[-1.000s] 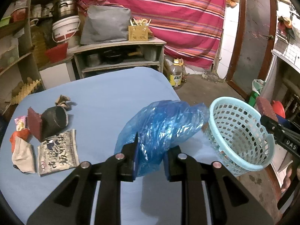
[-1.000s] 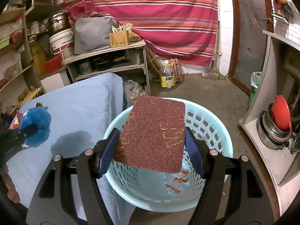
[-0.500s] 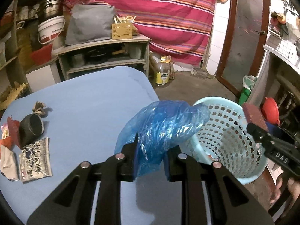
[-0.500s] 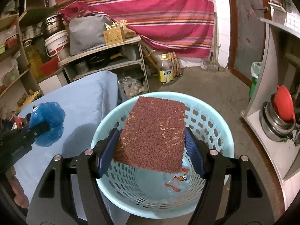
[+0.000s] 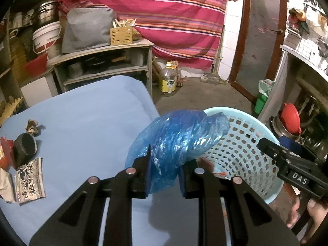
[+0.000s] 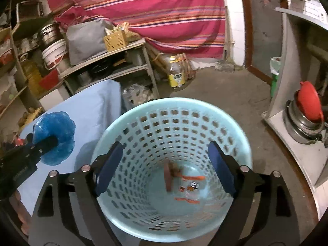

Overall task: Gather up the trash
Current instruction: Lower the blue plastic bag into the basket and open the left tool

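Observation:
My left gripper [image 5: 165, 171] is shut on a crumpled blue plastic bag [image 5: 176, 137] and holds it at the table's right edge, its far end over the rim of the light blue basket [image 5: 264, 135]. The bag also shows in the right wrist view [image 6: 54, 138]. My right gripper [image 6: 164, 170] is open and empty above the basket [image 6: 143, 110]. A dark red scrub pad [image 6: 168, 177] stands on edge at the basket's bottom among small wrappers. On the blue table [image 5: 86, 123], far left, lie a dark cup [image 5: 25, 150], a printed wrapper [image 5: 29, 177] and other scraps.
A shelf unit [image 5: 106, 65] with a grey bag and a bucket stands behind the table. An oil bottle [image 5: 168, 80] stands on the floor. Steel pots with a red lid [image 6: 307, 112] sit on a low shelf at right. A door [image 5: 260, 30] is at the back right.
My right gripper has opened and the dark red scrub pad has dropped into the basket. My left gripper has carried the blue bag right, up to the basket's rim.

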Demonstrator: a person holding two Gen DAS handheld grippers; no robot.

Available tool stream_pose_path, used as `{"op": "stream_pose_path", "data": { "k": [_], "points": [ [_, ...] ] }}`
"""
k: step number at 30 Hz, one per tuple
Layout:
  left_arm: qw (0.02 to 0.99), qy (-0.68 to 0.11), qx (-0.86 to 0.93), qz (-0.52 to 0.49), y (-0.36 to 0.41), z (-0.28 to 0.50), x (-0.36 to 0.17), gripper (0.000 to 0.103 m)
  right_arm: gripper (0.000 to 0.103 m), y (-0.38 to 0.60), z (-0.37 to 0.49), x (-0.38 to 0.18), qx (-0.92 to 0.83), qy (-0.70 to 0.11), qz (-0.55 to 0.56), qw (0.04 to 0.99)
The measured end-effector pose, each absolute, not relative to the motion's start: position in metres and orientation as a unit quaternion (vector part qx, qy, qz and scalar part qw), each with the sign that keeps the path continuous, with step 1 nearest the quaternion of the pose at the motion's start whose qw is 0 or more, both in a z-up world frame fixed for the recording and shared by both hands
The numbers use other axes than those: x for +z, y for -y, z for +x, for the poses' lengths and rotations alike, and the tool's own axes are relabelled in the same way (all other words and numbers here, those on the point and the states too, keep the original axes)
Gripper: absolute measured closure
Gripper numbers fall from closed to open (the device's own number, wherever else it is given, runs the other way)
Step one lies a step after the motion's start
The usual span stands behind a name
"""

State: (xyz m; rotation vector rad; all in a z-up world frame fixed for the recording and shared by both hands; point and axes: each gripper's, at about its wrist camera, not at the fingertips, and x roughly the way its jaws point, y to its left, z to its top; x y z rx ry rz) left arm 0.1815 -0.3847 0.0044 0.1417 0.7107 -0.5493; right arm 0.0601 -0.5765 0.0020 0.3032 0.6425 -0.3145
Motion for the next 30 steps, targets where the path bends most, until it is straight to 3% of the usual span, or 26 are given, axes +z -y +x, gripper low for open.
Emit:
{"op": "stream_pose_path", "data": {
  "k": [16, 18, 19, 20, 30],
  "points": [
    [0.868, -0.368, -0.322, 0.09, 0.473, 0.203, -0.024, 0.081, 0.01, 0.608, 0.037, 0.007, -0.213, -0.301, 0.143, 0.919],
    [0.863, -0.378, -0.325, 0.088, 0.478, 0.21, -0.026, 0.072, 0.01, 0.613, 0.035, 0.007, -0.216, -0.297, 0.151, 0.918],
    [0.859, -0.387, -0.323, 0.084, 0.477, 0.212, -0.028, 0.047, 0.01, 0.613, 0.034, 0.007, -0.216, -0.296, 0.152, 0.918],
    [0.86, -0.388, -0.321, 0.078, 0.476, 0.213, -0.028, 0.03, 0.01, 0.614, 0.034, 0.008, -0.217, -0.296, 0.152, 0.918],
    [0.863, -0.385, -0.319, 0.071, 0.455, 0.214, -0.022, 0.027, 0.01, 0.617, 0.035, 0.007, -0.223, -0.293, 0.16, 0.916]
  ]
}}
